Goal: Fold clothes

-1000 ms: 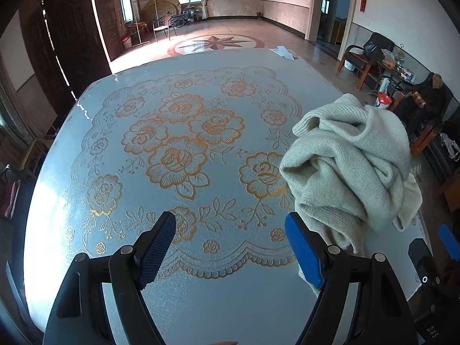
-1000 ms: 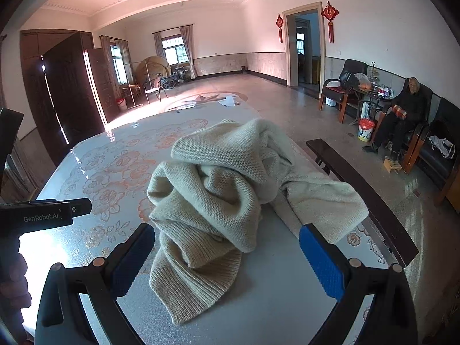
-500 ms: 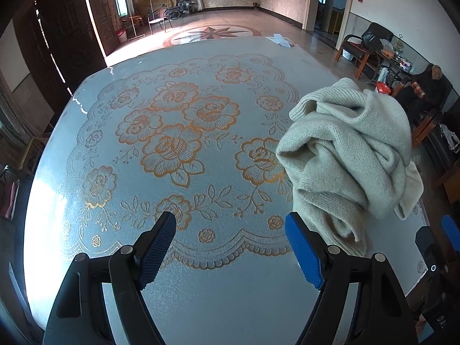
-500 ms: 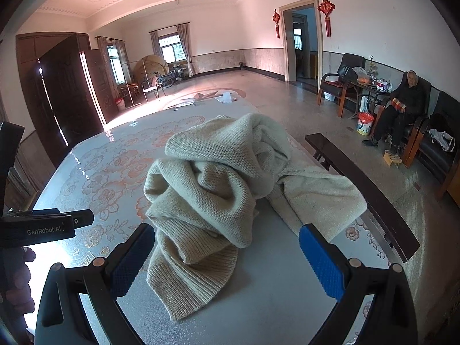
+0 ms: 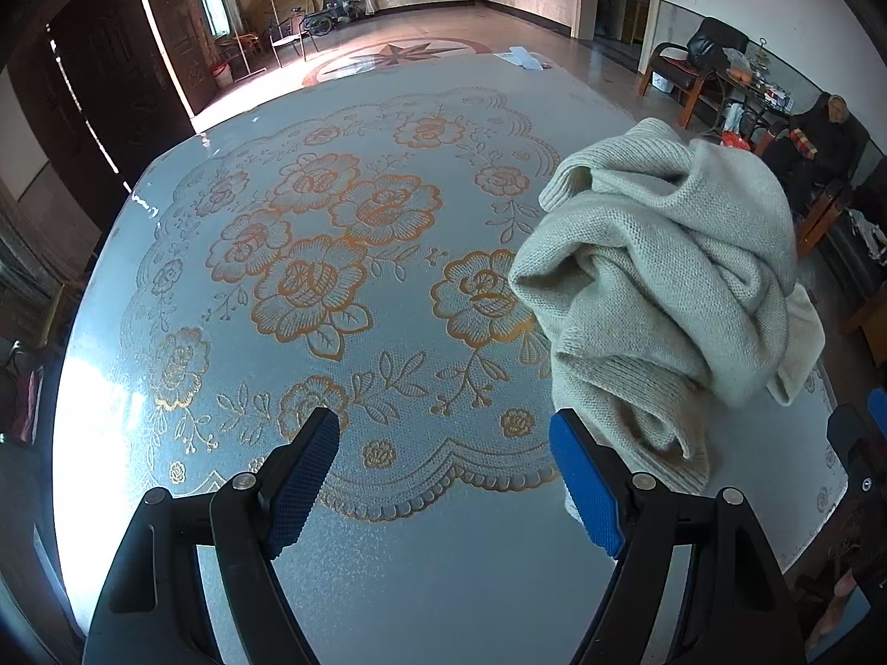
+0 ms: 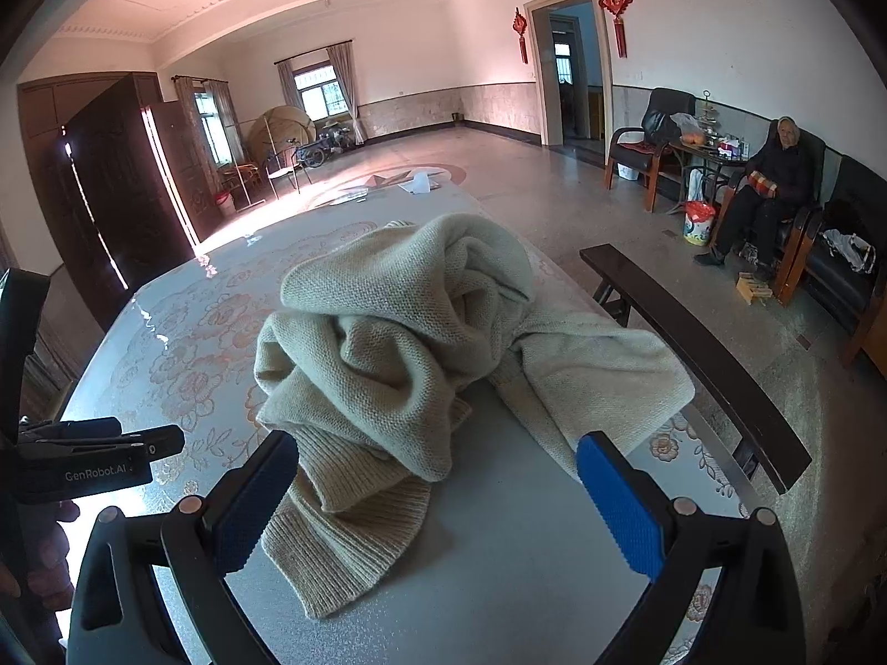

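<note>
Left gripper (image 6: 83, 460) — "GenRobot.AI" label

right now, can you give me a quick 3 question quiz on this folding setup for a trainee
1. True or false: the sweater is already folded flat on the table.
2. Multiple choice: the right gripper is A) shut on the sweater, B) open with the ribbed hem lying between its fingers, C) open over bare table far from the sweater.
3. Fill in: in the left wrist view, the sweater lies to the ____ of the left gripper.

Key:
1. False. It sits in a crumpled heap.
2. B.
3. Right. The left gripper is open over the flower-patterned table cover, with the sweater beside its right finger.
</note>
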Demonstrator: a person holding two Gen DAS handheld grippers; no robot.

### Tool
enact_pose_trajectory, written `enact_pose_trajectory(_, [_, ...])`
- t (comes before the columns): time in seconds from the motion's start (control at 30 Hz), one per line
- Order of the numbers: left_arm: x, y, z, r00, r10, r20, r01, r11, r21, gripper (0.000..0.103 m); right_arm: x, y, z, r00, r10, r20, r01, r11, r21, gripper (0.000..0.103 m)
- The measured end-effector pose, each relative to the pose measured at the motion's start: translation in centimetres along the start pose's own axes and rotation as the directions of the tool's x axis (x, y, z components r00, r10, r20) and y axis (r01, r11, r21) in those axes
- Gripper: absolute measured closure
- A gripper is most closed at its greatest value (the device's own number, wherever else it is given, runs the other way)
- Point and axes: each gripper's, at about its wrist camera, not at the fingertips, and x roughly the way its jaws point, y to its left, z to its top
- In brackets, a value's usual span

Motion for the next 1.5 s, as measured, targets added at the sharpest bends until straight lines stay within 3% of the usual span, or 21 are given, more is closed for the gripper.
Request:
enact_pose_trajectory(0.4, [0.8,-1.6,0.0,0.999,-0.031,-0.029,0.032,0.998,0.052,0.023,1.1,0.6,0.7,0.999,0.035,-0.027,-0.036,0.999,-0.040,0.000])
enact_pose_trajectory(1.23, [1.0,-1.7,1.7,0.999,-0.031,0.021,0.031,0.999,0.039,0.023,2.8,1.2,2.7,0.998,-0.013,-0.060,0.010,0.998,-0.055,0.000])
enact_pose_trajectory(1.5, [1.2,-0.9,2.5,0.999,-0.014,0.034,0.014,1.000,0.007,0.023,3.5,1.5,5.1,0.999,0.013,-0.036,-0.017,0.995,-0.101,0.000])
